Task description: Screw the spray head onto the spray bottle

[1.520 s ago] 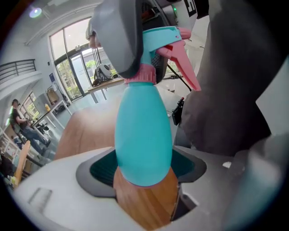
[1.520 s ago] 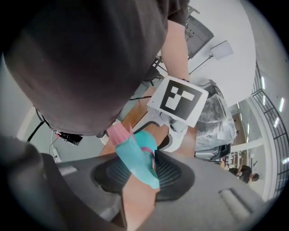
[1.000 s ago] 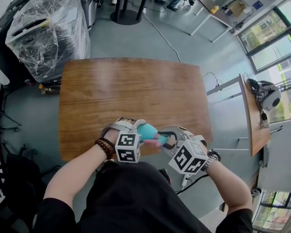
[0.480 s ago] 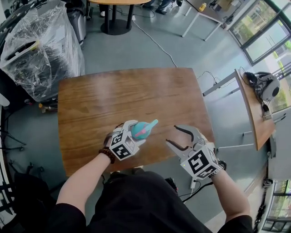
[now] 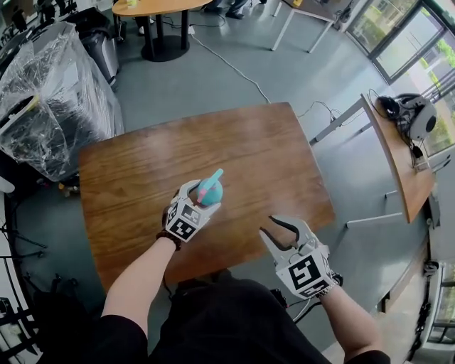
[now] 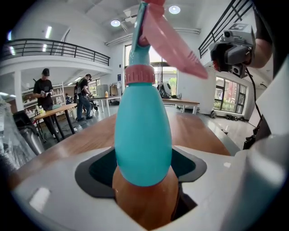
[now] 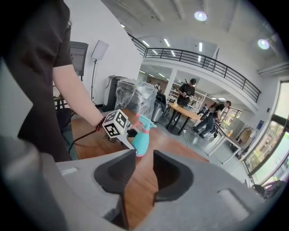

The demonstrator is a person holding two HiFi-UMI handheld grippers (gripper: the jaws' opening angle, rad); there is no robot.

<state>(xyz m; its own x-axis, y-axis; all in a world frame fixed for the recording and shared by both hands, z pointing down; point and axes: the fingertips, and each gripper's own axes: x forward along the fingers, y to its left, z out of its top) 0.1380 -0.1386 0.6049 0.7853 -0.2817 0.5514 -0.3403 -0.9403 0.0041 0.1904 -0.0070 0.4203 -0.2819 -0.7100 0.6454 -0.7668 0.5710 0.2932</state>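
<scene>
A teal spray bottle [image 5: 211,192] with a pink collar and its spray head [image 5: 214,178] on top stands upright over the middle of the brown table [image 5: 135,163]. My left gripper [image 5: 202,197] is shut on the bottle's body. The left gripper view shows the bottle [image 6: 143,135] filling the gap between the jaws, with the pink trigger [image 6: 169,38] above it. My right gripper [image 5: 269,226] hangs near the table's front right edge, apart from the bottle. Its jaws are closing with nothing between them. In the right gripper view, only table shows in the right gripper's [image 7: 143,173] gap, and the bottle [image 7: 141,137] is farther off.
A plastic-wrapped bundle [image 5: 43,106] stands on the floor left of the table. A narrow side table [image 5: 398,170] with a headset [image 5: 412,117] is at the right. A round table [image 5: 153,7] is at the back. People [image 7: 186,97] stand far off in the hall.
The left gripper has carried the bottle from the front edge to the table's middle and turned it upright. The right gripper has let go of the spray head and drawn back to the right.
</scene>
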